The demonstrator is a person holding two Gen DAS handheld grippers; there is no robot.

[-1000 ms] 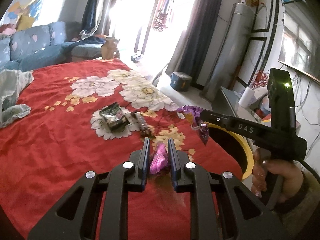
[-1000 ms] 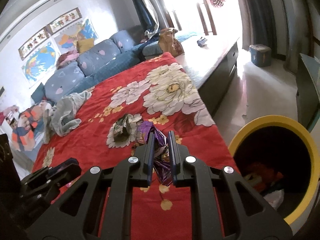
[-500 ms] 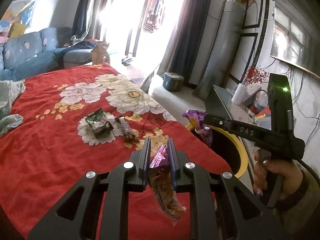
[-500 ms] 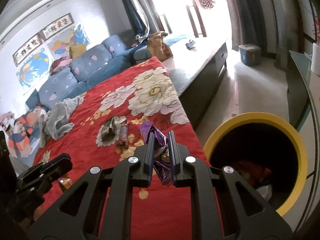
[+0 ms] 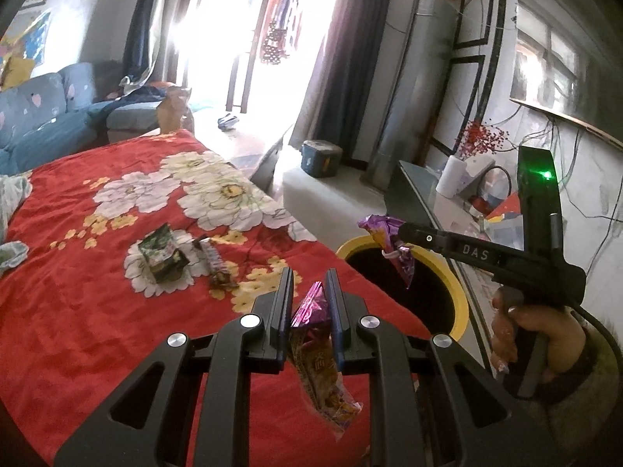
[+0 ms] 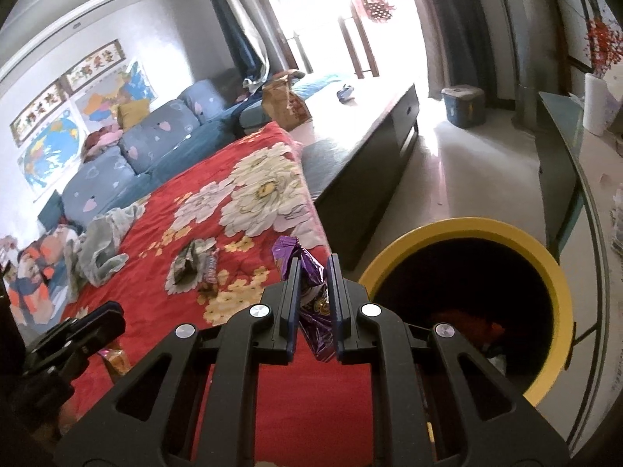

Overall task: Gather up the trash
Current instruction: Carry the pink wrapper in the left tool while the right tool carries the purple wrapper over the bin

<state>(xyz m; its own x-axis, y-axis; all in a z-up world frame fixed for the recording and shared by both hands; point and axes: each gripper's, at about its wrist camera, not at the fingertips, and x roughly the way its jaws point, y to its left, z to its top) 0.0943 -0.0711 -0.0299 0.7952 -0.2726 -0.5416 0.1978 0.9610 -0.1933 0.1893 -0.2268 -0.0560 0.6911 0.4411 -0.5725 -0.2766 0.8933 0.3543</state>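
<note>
Left tool [image 5: 309, 284] clamps pink wrapper [image 5: 317, 354], hanging lengthwise down; right tool [image 6: 313, 274] clamps purple wrapper [image 6: 311, 295], upright.

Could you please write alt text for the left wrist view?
The left hand-held gripper is shut on a pink snack wrapper above a red flowered blanket. To its right, the right hand-held gripper holds a purple wrapper over a yellow-rimmed bin; two more wrappers lie on the blanket.
</note>
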